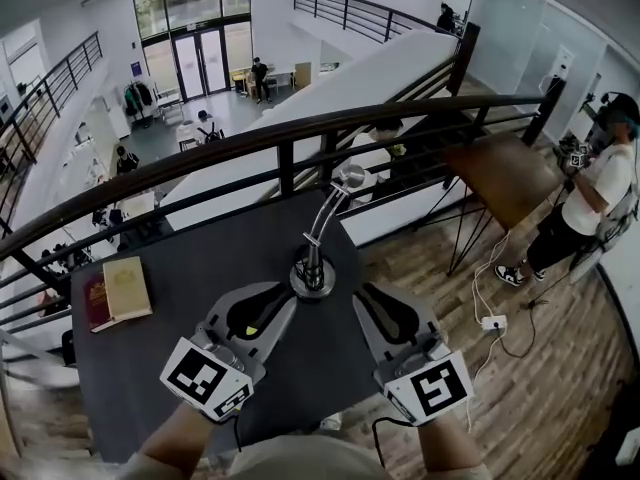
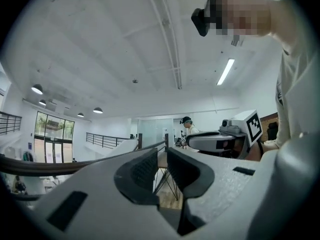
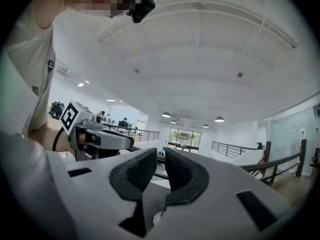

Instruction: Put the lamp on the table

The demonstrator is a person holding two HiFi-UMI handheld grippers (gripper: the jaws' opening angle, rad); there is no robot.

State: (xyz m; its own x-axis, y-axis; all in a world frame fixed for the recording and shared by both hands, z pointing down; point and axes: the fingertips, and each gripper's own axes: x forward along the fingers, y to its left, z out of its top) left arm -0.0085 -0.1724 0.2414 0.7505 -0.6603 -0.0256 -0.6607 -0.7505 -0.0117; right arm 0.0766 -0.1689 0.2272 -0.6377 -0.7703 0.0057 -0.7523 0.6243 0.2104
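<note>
Here: silver gooseneck lamp [image 1: 315,253] upright on dark table [image 1: 170,303].

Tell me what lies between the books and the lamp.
Nothing. The head view shows only bare dark table between the books and the lamp.

The lamp [image 1: 312,273] is shiny silver. The bench [image 1: 200,268] is dark grey. There is a tan book [image 1: 127,286] and a red book [image 1: 95,304].
</note>
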